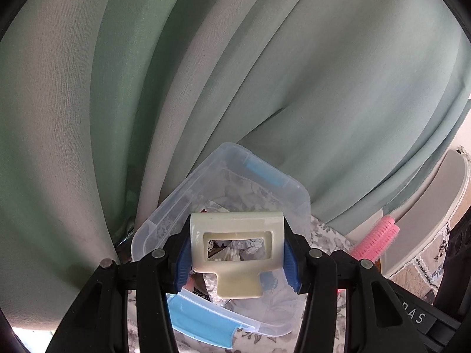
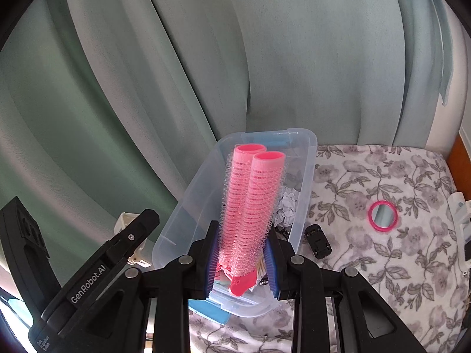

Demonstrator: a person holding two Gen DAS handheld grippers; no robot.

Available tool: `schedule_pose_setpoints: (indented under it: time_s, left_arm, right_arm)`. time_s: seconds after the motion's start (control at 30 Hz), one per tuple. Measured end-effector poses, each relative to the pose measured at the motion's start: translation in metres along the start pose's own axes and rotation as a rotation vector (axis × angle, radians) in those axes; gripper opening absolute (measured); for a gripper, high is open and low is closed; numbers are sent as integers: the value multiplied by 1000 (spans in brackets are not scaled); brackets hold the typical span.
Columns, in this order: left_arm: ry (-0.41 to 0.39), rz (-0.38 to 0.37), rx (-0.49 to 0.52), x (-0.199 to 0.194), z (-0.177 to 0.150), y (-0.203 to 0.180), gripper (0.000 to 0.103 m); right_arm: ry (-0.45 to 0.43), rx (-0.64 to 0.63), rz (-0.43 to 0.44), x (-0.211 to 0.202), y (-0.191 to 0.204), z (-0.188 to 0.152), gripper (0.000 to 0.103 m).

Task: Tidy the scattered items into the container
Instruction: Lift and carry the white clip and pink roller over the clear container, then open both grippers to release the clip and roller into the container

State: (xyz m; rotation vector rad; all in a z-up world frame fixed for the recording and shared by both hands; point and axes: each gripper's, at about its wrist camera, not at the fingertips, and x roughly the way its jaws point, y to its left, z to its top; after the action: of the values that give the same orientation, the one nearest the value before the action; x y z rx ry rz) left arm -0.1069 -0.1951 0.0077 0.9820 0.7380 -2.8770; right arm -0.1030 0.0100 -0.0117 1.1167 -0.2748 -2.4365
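Observation:
My left gripper (image 1: 237,260) is shut on a cream plastic clip (image 1: 235,235) with a rectangular window, held just above the clear plastic container (image 1: 182,197). My right gripper (image 2: 243,261) is shut on a pair of pink hair rollers (image 2: 250,203) that stand up between the blue pads over the clear plastic container (image 2: 176,223). Crumpled paper (image 2: 287,206) and other small items lie inside the box. In the right wrist view the left gripper (image 2: 129,235) with the cream clip (image 2: 125,220) shows at the box's left side. The pink rollers (image 1: 374,241) also appear at the right of the left wrist view.
Green curtains (image 2: 206,58) hang close behind the box. On the floral cloth (image 2: 382,264) right of the box lie a small black clip (image 2: 318,241) and a pink-rimmed round mirror (image 2: 382,212). A white object (image 2: 462,220) sits at the far right edge. The box's blue latch (image 1: 200,323) faces me.

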Motion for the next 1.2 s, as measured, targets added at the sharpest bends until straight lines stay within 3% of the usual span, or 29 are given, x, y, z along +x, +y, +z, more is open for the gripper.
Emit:
schedule_pose_setpoints:
  time_s: [0.63,0.77,0.93,1.03,1.2]
  left_arm:
    - [49,37,-8,21,-5,12,53]
    - [57,31,-8,22,-1,14,58]
    - [65,30,-17,16,-6,14,62]
    - [66,33,-17,38,-12,-2,66]
    - [62,27,-12,33,-4,1,70]
  right_arm:
    - [96,2,-18,39,-4,-3,33]
    - [107,3,-21,44,-5,-3,34]
    - [106,-7,-14,45,-3,-2,53]
    - [105,-4,-12,45,-4,-2,55]
    - [104,2,-16,42,-4,-1,55]
